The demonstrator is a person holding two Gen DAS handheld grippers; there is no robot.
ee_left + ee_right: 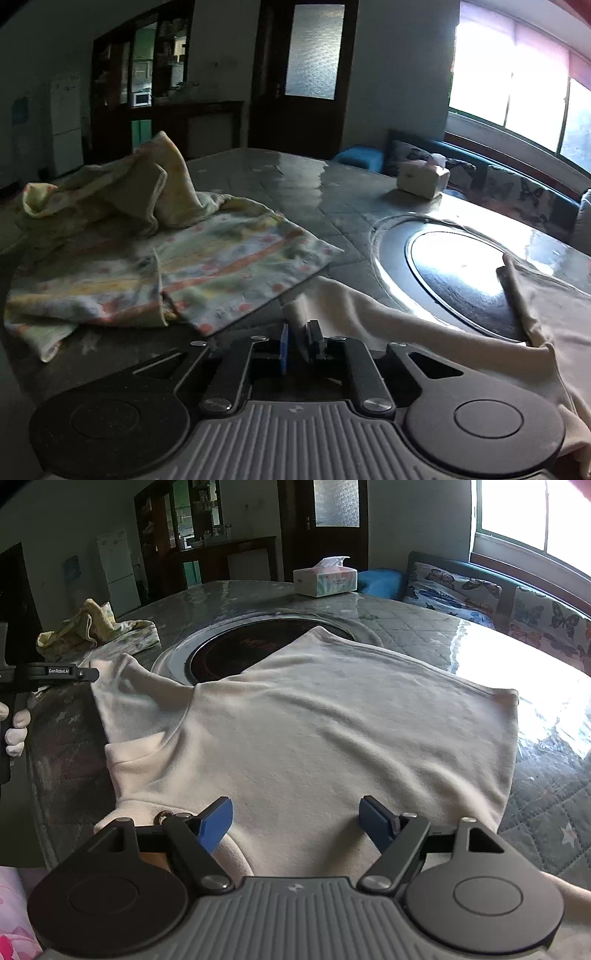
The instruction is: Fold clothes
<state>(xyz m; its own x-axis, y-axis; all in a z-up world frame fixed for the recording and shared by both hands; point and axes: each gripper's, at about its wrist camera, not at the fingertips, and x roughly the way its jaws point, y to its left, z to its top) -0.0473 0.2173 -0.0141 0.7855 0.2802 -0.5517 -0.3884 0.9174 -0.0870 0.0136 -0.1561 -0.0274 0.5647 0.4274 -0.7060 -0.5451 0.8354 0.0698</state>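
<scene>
Soft cream shirt (314, 716) lies flat on the quilted table (424, 627); left gripper (297, 341) pinches its sleeve at nine o'clock, right gripper (295, 819) gapes wide.

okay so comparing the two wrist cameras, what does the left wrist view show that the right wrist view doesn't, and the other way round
Only the left wrist view: the left gripper shut on an edge of the white shirt, and the patterned cloth spread out wide.

Only the right wrist view: the right gripper open above the shirt, the whole shirt body laid flat, a gloved hand, and the butterfly cushions.

Both: the shirt, the patterned cloth, the tissue box, the round cooktop and the table.
</scene>
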